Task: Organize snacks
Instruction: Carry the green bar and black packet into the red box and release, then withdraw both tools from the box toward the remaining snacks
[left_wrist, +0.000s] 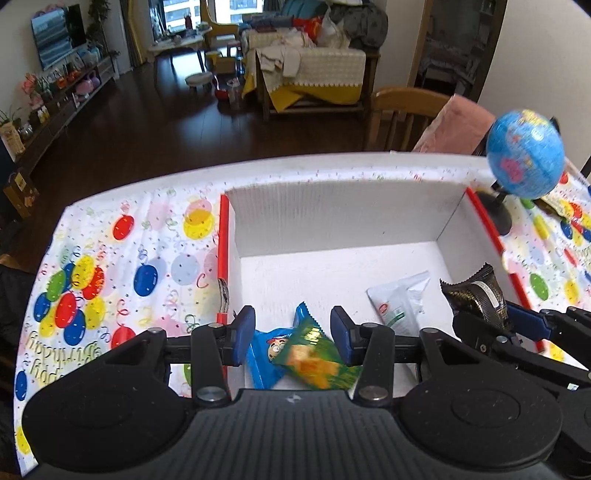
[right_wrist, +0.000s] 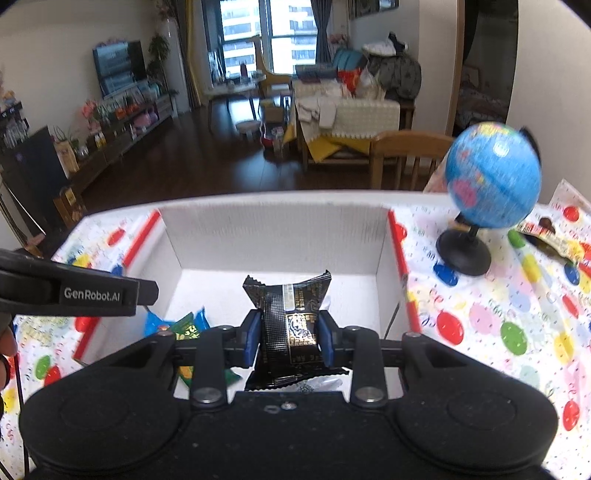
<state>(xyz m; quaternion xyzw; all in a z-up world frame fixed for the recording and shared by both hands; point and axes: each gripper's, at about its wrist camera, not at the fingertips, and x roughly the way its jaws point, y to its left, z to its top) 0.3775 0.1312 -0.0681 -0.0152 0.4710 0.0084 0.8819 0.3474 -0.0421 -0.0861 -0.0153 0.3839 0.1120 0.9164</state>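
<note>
My left gripper (left_wrist: 293, 332) hangs over the near part of a white cardboard box (left_wrist: 332, 210) with red edges. Its blue pads press on a green snack packet (left_wrist: 314, 354) and a blue packet (left_wrist: 264, 354) squeezed side by side. From the right wrist view the same gripper (right_wrist: 151, 291) shows side-on above those packets (right_wrist: 184, 325). My right gripper (right_wrist: 288, 336) is shut on a black patterned snack packet (right_wrist: 291, 317), held upright over the box (right_wrist: 273, 229); it also shows at the right (left_wrist: 495, 314). A white packet (left_wrist: 402, 302) lies on the box floor.
A small blue globe (right_wrist: 491, 173) on a black stand sits right of the box on the balloon tablecloth (right_wrist: 498, 325). Another snack wrapper (right_wrist: 546, 236) lies beside it. A wooden chair (right_wrist: 406, 147) stands past the table's far edge. A hand (right_wrist: 5, 350) shows at the left.
</note>
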